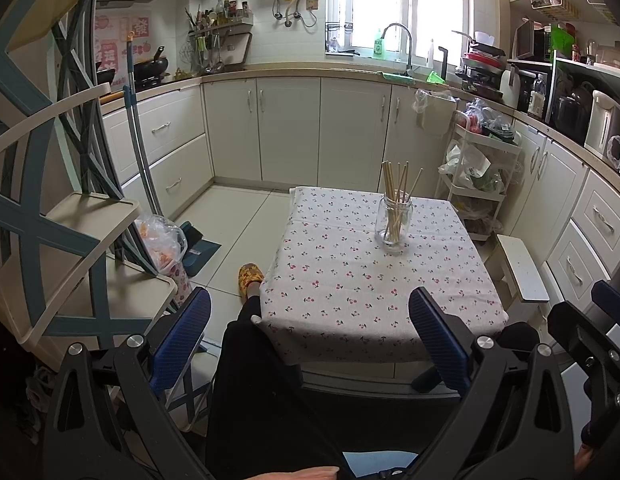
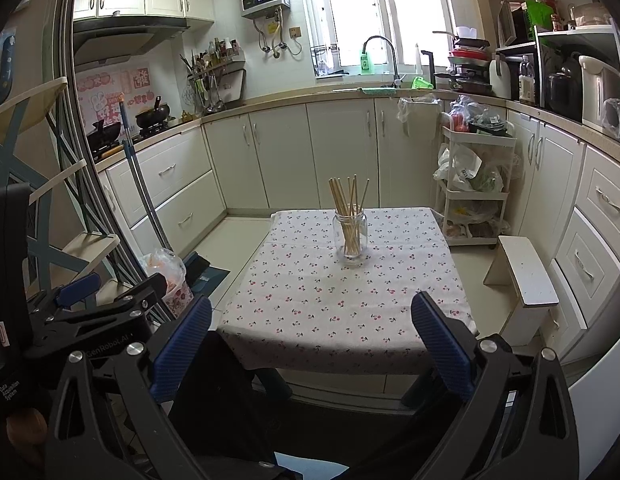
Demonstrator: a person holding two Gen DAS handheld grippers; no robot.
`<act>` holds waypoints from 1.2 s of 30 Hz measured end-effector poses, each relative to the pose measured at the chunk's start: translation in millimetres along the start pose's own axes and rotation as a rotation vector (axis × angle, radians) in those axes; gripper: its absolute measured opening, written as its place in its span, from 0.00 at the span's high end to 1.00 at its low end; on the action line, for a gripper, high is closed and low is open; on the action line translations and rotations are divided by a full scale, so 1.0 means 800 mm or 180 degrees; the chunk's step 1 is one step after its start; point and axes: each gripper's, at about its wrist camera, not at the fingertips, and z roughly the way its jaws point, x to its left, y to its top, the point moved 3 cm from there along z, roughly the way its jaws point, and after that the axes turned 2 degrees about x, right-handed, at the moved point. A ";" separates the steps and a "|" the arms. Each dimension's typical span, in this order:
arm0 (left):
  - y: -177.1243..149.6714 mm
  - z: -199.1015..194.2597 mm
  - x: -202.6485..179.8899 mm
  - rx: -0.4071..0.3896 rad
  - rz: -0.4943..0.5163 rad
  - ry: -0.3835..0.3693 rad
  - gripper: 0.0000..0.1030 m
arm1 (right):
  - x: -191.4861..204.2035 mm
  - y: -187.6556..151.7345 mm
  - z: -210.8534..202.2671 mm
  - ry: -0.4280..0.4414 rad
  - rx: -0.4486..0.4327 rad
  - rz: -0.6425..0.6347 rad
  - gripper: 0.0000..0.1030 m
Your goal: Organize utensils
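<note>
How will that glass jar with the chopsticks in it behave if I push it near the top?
The glass jar looks tall and narrow, and the chopsticks rise well above its rim, so it would probably tip rather than slide. The tablecloth may grip or bunch under it. Being clear glass, it is likely smooth and breakable.

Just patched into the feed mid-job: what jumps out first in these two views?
A clear glass jar holding a bundle of wooden chopsticks stands upright, alone on the cherry-print tablecloth, toward the table's far side. The left gripper and right gripper both hang open and empty short of the table's near edge.
</note>
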 end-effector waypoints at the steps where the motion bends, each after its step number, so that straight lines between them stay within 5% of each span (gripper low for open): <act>1: 0.000 0.000 0.000 -0.0001 0.0000 -0.0002 0.07 | -0.001 0.001 0.000 -0.0002 0.0000 -0.0001 0.07; 36: -0.004 0.001 -0.001 0.0010 0.0019 -0.0002 0.07 | -0.002 0.000 0.000 0.0008 0.0009 0.0010 0.07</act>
